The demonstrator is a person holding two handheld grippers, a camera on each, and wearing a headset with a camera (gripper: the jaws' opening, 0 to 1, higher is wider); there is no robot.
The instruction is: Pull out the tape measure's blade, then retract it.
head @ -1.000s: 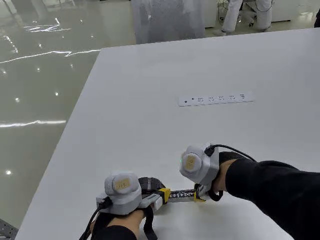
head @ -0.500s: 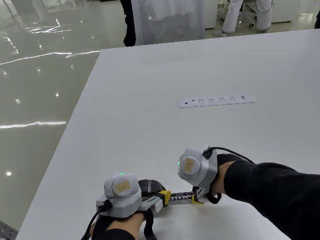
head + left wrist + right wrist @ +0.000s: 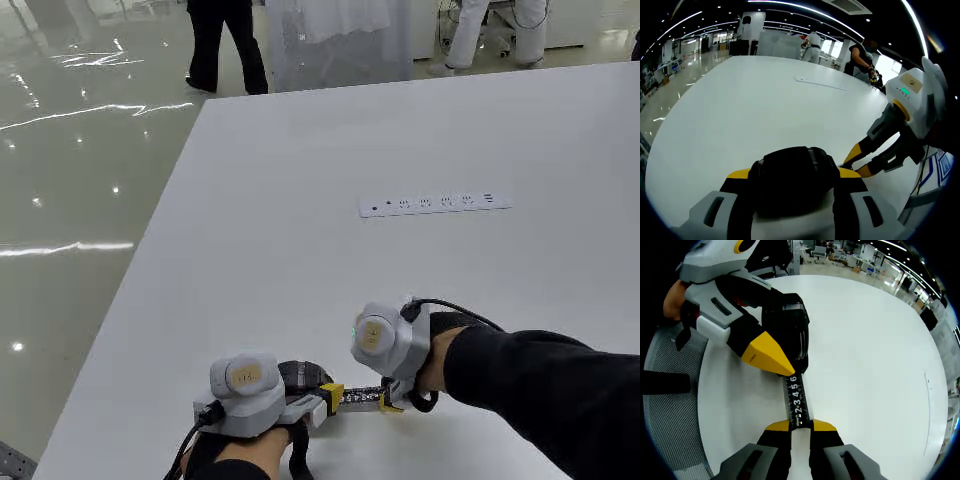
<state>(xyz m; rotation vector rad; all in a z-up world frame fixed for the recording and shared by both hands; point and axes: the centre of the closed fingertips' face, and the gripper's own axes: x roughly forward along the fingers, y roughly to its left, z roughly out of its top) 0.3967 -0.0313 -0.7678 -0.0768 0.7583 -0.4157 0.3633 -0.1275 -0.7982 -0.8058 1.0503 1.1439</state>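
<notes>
L gripper (image 3: 795,173) clamps tape case (image 3: 789,325) | R gripper (image 3: 800,426) pinches blade (image 3: 795,399) | tip hidden btwn jaws

Head view looks forward and down over the white table (image 3: 300,200), with the left gripper (image 3: 320,400) and right gripper (image 3: 388,401) close at its bottom edge. Left gripper view sits low, tight behind the tape measure (image 3: 792,177), and faces across the table to the far power strip (image 3: 820,84). Right gripper view looks along the blade (image 3: 796,402), very near, towards the left gripper. All three views share the tape measure.
</notes>
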